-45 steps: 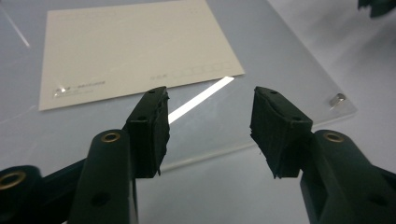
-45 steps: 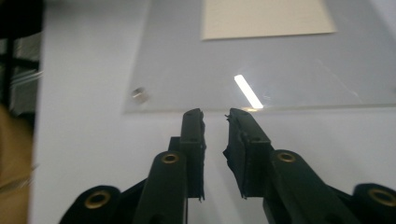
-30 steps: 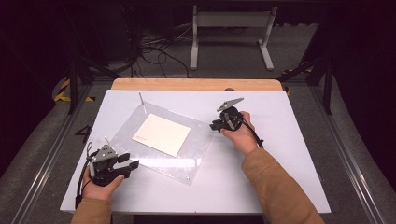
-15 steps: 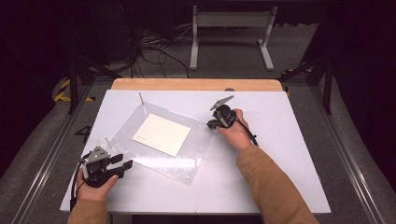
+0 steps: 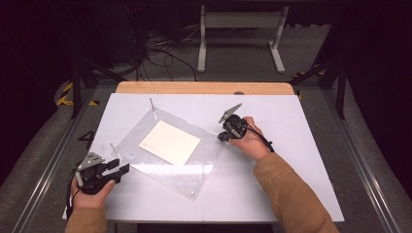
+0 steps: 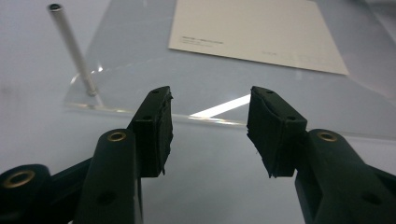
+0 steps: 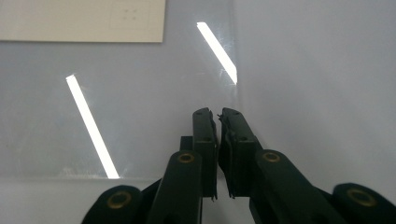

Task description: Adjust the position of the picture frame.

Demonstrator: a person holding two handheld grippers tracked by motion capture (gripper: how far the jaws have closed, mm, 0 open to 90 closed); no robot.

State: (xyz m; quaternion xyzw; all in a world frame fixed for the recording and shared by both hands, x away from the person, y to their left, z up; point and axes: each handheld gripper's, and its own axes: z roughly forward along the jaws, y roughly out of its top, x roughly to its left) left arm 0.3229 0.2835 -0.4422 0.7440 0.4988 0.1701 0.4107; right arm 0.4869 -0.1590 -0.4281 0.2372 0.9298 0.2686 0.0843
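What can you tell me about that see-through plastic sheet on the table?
The clear, rectangular acrylic sheet lies flat and skewed on the white table. Thin metal posts stand upright at its corners, and a cream paper card rests on top. Light glints off it. The right gripper, jaws nearly closed, is at its right corner.

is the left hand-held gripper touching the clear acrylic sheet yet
Apart. In the left gripper view the left hand-held gripper stands open, with bare white table between it and the acrylic sheet.

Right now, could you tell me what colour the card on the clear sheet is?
Cream card, clearest in the high view.
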